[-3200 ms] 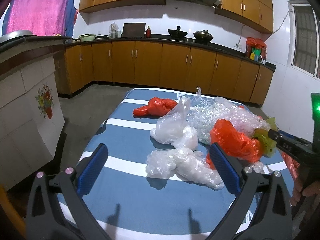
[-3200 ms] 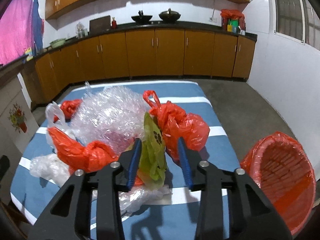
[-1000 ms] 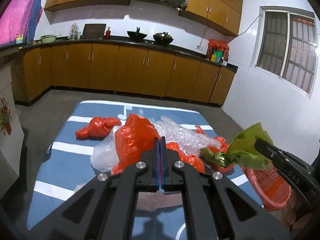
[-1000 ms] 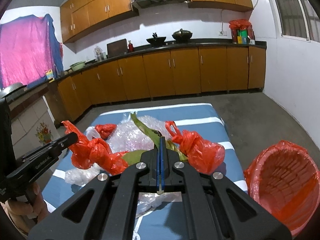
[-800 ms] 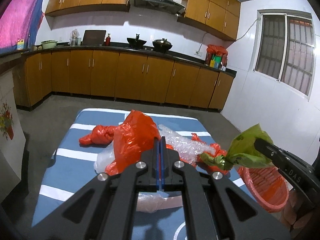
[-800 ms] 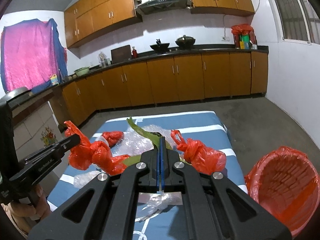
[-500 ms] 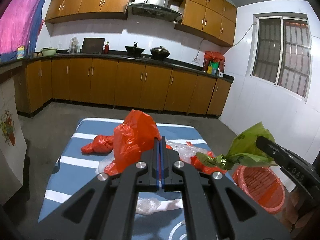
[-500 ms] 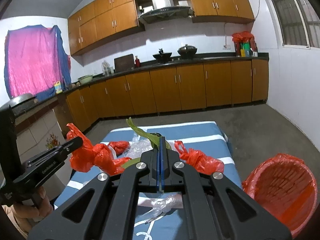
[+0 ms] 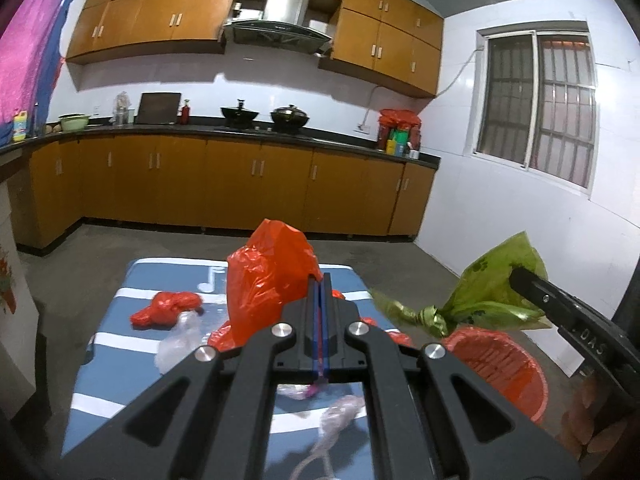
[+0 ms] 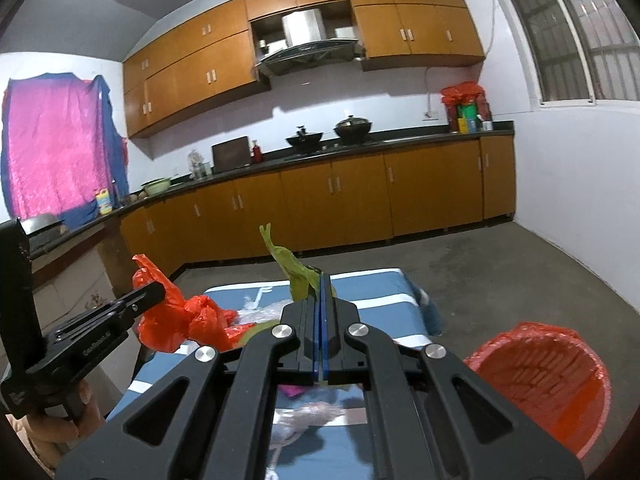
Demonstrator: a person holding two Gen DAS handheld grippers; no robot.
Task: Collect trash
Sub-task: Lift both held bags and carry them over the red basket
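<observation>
Our right hand-held black gripper (image 10: pixel 321 280) has its blue-padded jaws pinched flat on a crumpled yellow-green plastic bag with paw prints (image 9: pixel 496 292), which hangs off its tips in the left wrist view with a knotted tail (image 9: pixel 416 314) trailing toward the table. Our left black gripper (image 9: pixel 321 280) is likewise clamped, on a puffy red-orange plastic bag (image 9: pixel 268 276) that stands up above and to the left of its tips. What the next move turns on, as we judge it, is the red-lined round trash basket (image 10: pixel 560 364): it sits on the concrete floor just off the right edge of the blue-and-white striped table (image 10: pixel 384 304), below and to the right of both grippers. The right gripper is plainly the nearer one (in the left wrist view the green bag already hangs above the basket's near rim (image 9: pixel 472 334)), so we would take it a little further right and lower before letting go; the bag's long axis lies roughly level, tail toward the table, and that tail could drape over the rim. The left gripper must cross more of the table. A small red knotted bag (image 9: pixel 170 306) and clear plastic film (image 9: pixel 180 338) are on the table, well apart from the basket.
</observation>
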